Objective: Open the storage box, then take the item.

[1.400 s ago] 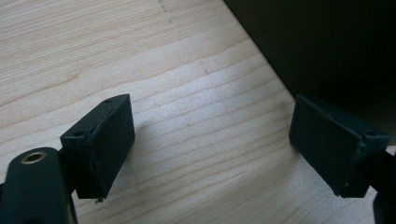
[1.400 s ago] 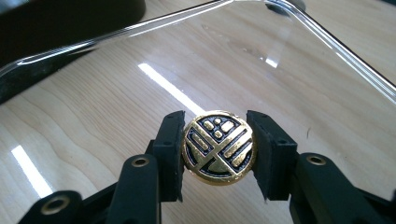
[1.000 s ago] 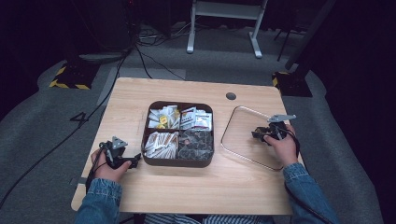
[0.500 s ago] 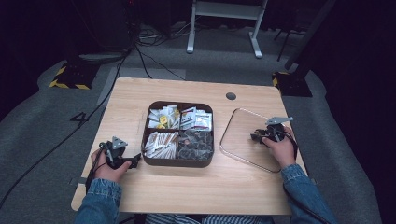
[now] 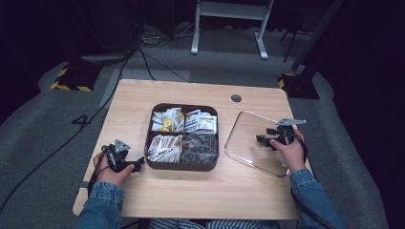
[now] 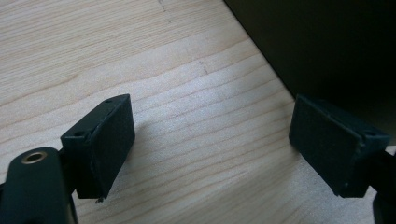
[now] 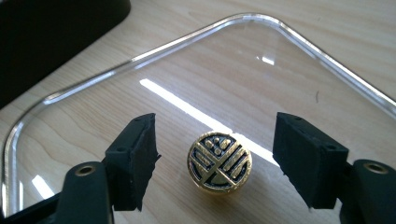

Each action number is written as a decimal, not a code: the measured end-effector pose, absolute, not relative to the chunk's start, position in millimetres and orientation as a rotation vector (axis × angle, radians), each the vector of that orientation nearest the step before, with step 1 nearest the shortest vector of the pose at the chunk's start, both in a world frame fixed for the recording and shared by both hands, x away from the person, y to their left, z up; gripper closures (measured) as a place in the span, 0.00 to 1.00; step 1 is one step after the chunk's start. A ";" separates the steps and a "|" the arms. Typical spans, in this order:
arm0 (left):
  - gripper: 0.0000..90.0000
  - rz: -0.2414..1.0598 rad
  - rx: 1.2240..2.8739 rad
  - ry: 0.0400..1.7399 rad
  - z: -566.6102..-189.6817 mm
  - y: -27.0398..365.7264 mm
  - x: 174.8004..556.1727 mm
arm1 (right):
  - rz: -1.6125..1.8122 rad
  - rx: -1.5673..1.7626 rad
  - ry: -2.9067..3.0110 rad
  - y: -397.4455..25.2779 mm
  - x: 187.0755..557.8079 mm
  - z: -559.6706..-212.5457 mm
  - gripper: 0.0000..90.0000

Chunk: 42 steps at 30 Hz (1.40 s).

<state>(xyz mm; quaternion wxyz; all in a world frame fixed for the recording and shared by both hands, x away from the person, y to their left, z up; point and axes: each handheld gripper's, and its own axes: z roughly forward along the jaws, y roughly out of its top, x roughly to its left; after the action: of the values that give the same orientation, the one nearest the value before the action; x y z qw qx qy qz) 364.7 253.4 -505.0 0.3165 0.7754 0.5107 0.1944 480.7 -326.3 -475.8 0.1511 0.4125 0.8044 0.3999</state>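
The right gripper (image 7: 215, 163) sits low over the clear lid (image 5: 248, 143), its jaws spread wide with the brass knob (image 7: 219, 168) centred in the gap and touched by neither pad. This alignment suits a pinch on the knob, which is the lid's only raised grasp point; the flat pane offers nothing else for two jaws to hold. The lid lies flat on the table (image 5: 191, 191) toward its right edge, apart from the dark compartment box (image 5: 182, 164). In the high view the right gripper (image 5: 272, 138) rests above the lid's middle, held by the right hand (image 5: 289, 152).

The left gripper (image 6: 210, 149) is parked near the table's left edge, close to the front. Its jaws are open and empty, over bare wood, with the box's dark wall just beyond one pad. In the high view the left gripper (image 5: 125, 160) lies just beside the box's near left corner, a position from which it could steady the box while the lid comes across.

Farther back, the box occupies the table's centre. Its four compartments hold packets and sachets, uncovered. A small dark grommet (image 5: 236, 98) sits near the far edge.
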 end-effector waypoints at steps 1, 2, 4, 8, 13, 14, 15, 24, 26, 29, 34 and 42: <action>0.16 0.512 2.041 1.345 -505.0 253.4 364.7 | 1.148 1.184 2.310 -326.3 480.7 -475.8 0.35; 0.16 0.510 2.040 1.346 -505.0 253.3 364.6 | 1.156 1.184 2.299 -326.6 479.7 -473.3 0.35; 0.16 0.511 2.040 1.346 -505.0 253.2 364.7 | 1.178 1.182 2.274 -327.4 478.3 -468.2 0.35; 0.17 0.508 2.044 1.345 -504.7 253.2 364.2 | 1.282 1.243 2.221 -327.1 479.9 -460.8 0.35; 0.17 0.515 2.041 1.347 -504.7 252.1 362.7 | 1.323 1.224 2.204 -319.6 479.4 -451.2 0.36; 0.17 0.513 2.038 1.349 -504.9 251.5 362.3 | 1.331 1.222 2.205 -319.3 479.0 -450.4 0.36; 0.17 0.507 2.042 1.347 -504.6 251.1 361.7 | 1.329 1.220 2.210 -319.2 478.6 -450.0 0.36; 0.25 0.485 2.051 1.334 -502.0 251.1 360.4 | 1.301 1.198 2.215 -326.7 475.6 -446.0 0.37; 0.25 0.466 2.053 1.344 -500.3 252.5 360.5 | 1.296 1.195 2.216 -327.3 475.1 -445.6 0.37; 0.26 0.450 2.056 1.344 -498.0 254.2 360.4 | 1.293 1.191 2.216 -327.2 473.4 -445.0 0.37; 0.24 0.441 2.052 1.320 -490.0 254.7 360.7 | 1.288 1.184 2.224 -327.0 471.4 -445.9 0.38; 0.28 0.467 1.975 1.318 -467.0 254.9 358.9 | 1.294 1.184 2.215 -330.6 468.7 -445.1 0.38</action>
<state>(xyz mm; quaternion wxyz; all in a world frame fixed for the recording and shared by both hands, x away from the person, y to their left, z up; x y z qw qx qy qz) 358.9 254.9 -467.0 0.3530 0.7637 0.5095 0.1807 468.7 -330.6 -445.1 0.1575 0.4137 0.7743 0.4521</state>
